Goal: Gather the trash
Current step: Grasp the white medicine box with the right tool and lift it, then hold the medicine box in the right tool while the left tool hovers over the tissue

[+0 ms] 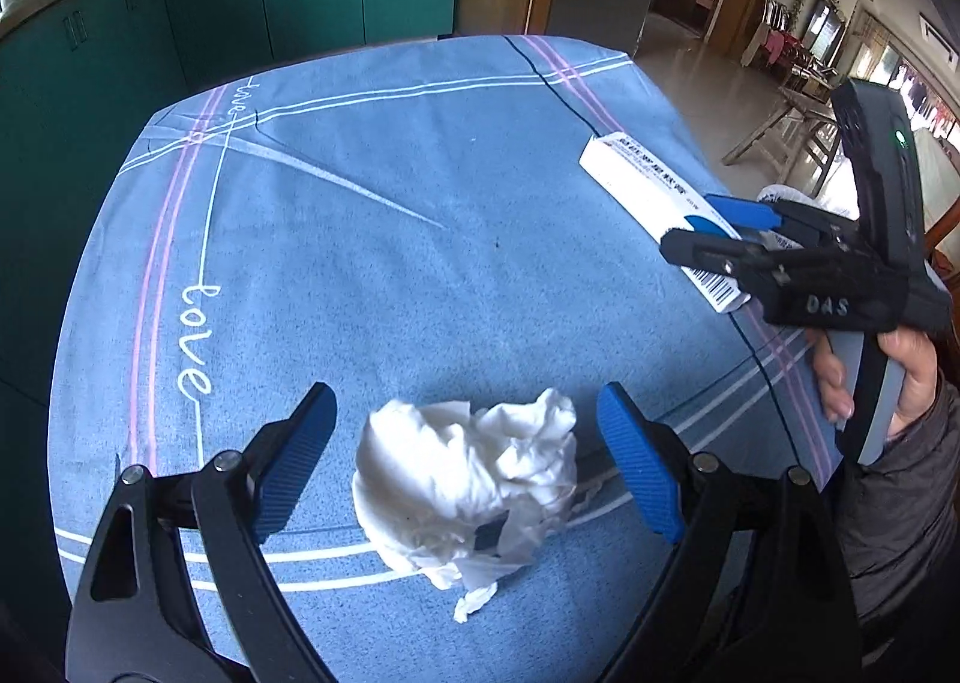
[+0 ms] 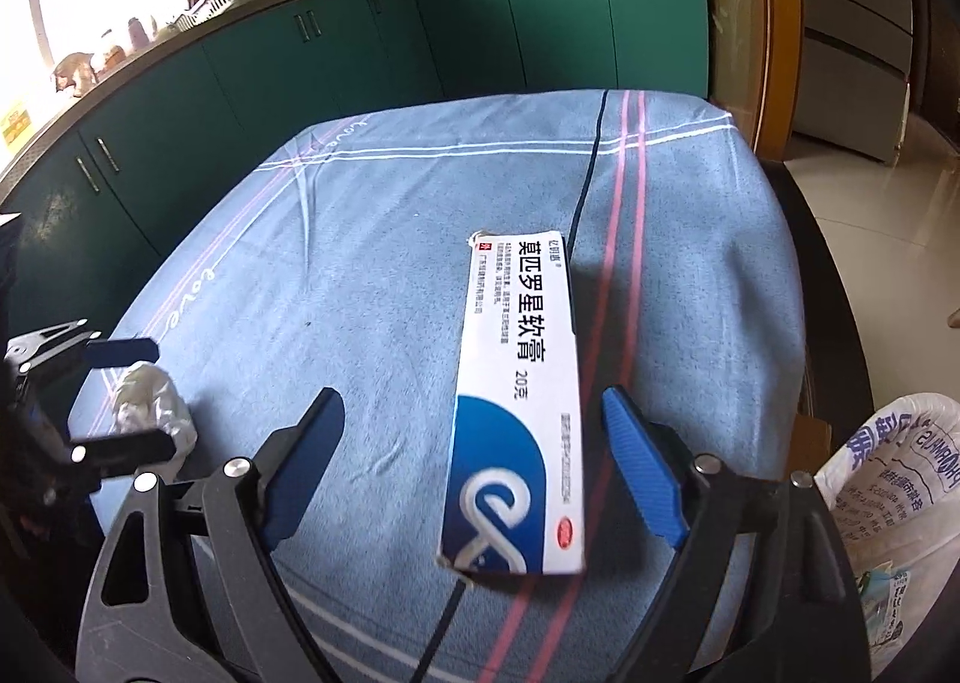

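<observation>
The left gripper [image 1: 465, 461] has its fingers spread wide on either side of a crumpled white tissue [image 1: 468, 494], not touching it. The right gripper [image 2: 474, 464] is likewise spread around the near end of a white-and-blue ointment box [image 2: 516, 413]. Both items lie on the blue tablecloth [image 1: 372, 239], the box right of the tissue, near a printed white bag [image 2: 888, 479].

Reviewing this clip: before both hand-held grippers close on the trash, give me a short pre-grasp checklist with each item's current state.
1. Left hand-held gripper open: ok.
2. Crumpled tissue between its pads, untouched: ok.
3. Right hand-held gripper open: ok.
4. Ointment box centred between its pads: not ok, it sits nearer the right-side pad.
5. Box lying flat on the blue tablecloth: ok.
6. Printed bag ready to receive trash: cannot tell, its opening is hidden.
</observation>
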Demonstrator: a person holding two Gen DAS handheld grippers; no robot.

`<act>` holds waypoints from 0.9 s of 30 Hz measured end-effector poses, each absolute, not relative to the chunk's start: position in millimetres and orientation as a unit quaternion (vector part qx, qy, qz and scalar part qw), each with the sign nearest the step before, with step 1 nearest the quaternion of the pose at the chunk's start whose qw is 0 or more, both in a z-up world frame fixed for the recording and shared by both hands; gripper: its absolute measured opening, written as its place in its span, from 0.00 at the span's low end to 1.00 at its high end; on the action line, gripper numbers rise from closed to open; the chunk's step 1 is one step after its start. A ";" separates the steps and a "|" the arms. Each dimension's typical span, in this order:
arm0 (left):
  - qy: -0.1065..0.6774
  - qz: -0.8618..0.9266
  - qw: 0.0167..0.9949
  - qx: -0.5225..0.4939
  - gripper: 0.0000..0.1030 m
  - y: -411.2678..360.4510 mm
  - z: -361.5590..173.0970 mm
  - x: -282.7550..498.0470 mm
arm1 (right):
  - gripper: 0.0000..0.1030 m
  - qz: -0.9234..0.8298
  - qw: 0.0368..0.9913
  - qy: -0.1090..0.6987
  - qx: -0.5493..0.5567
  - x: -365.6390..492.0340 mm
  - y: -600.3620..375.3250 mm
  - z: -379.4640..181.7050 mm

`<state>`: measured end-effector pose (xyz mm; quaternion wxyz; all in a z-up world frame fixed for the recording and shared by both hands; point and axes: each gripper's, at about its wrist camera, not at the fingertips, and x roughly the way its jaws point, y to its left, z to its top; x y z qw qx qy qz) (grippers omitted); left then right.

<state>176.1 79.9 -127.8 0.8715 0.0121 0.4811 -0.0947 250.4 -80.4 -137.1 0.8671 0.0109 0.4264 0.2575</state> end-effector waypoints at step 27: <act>0.470 -0.061 0.880 0.018 0.58 85.9 -131.0 178.6 | 0.39 0.266 0.860 0.435 -0.014 243.8 -70.8 -138.9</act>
